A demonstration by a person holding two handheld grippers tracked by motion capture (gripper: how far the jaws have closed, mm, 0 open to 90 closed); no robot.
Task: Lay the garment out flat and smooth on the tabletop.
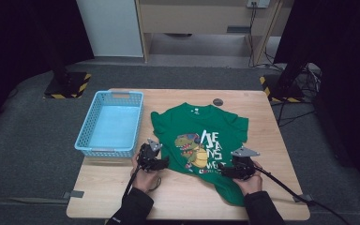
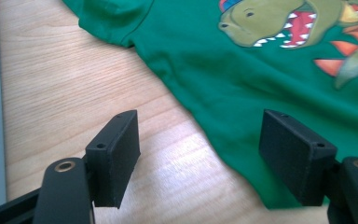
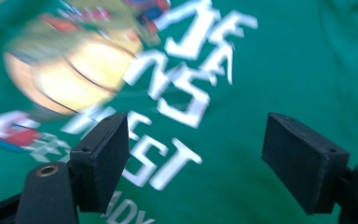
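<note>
A green T-shirt (image 1: 201, 140) with a dinosaur print and white lettering lies face up on the wooden table (image 1: 272, 187), its lower right part rumpled toward the front edge. My left gripper (image 1: 161, 162) is at the shirt's lower left side. In the left gripper view its jaws (image 2: 200, 135) stand open over bare wood and the shirt's (image 2: 261, 70) edge, with nothing pinched. My right gripper (image 1: 226, 169) hovers at the shirt's lower right. In the right gripper view it (image 3: 196, 140) is open above the white letters (image 3: 186, 93), and the pads are clear of the cloth.
A light blue plastic basket (image 1: 108, 124) stands at the table's left side, close to my left hand. A small dark round disc (image 1: 218, 101) lies near the table's far edge. Bare wood runs along the front and right of the shirt.
</note>
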